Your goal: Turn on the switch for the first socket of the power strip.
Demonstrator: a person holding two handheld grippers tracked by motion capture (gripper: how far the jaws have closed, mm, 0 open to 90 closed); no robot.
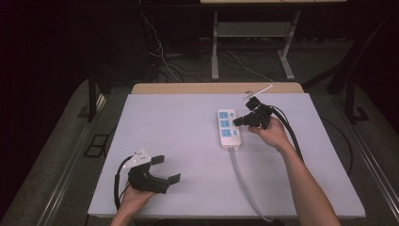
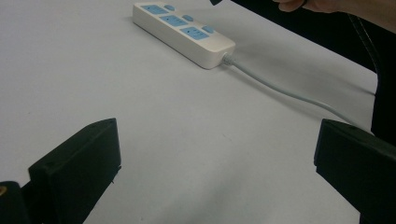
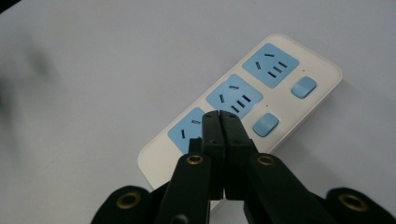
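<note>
Two hand-held grippers, left hand-held gripper [image 1: 166, 168] spread wide, right hand-held gripper [image 3: 219, 122] pressed closed above power strip [image 3: 299, 70]

In the right gripper view, the right gripper [image 3: 219, 122], its jaws pressed together, covers part of the nearest blue socket on the power strip [image 3: 299, 112] and hides the strip's near end. In the left gripper view, the strip's grey cord [image 2: 280, 88] disappears behind the left gripper's right-hand jaw.
</note>
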